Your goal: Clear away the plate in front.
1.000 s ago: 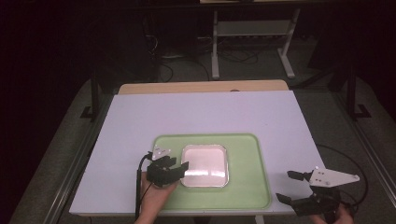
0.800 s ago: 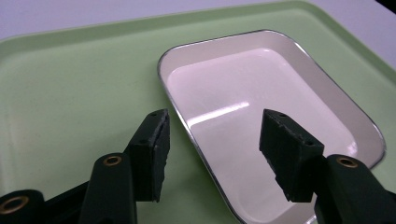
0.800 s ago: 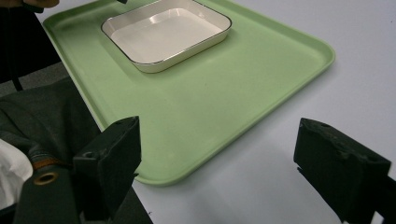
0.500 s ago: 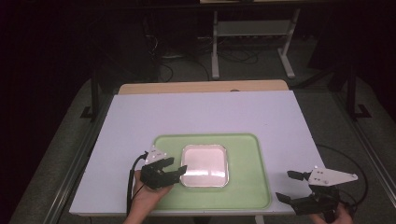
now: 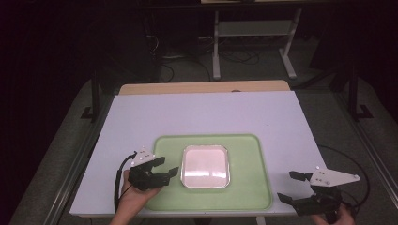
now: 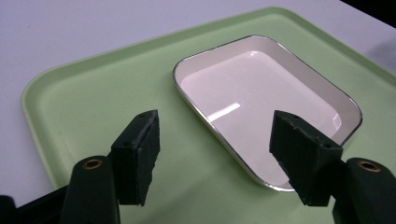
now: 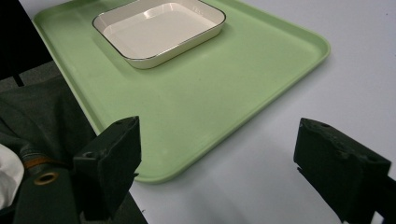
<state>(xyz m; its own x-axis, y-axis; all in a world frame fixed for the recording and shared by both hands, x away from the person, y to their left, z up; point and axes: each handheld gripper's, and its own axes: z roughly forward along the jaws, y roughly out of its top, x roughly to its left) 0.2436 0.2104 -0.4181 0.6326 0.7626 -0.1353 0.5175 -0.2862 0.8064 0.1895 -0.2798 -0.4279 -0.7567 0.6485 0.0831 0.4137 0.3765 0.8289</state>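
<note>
Overhead plus two low tray [image 5: 244, 197] close-ups

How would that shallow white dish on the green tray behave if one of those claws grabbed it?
The white dish looks rigid and glossy, so it would probably keep its shape but might slip between the pads. Low and flat-bottomed, it seems unlikely to tip or roll. On the smooth green tray it would likely slide if pushed.
</note>
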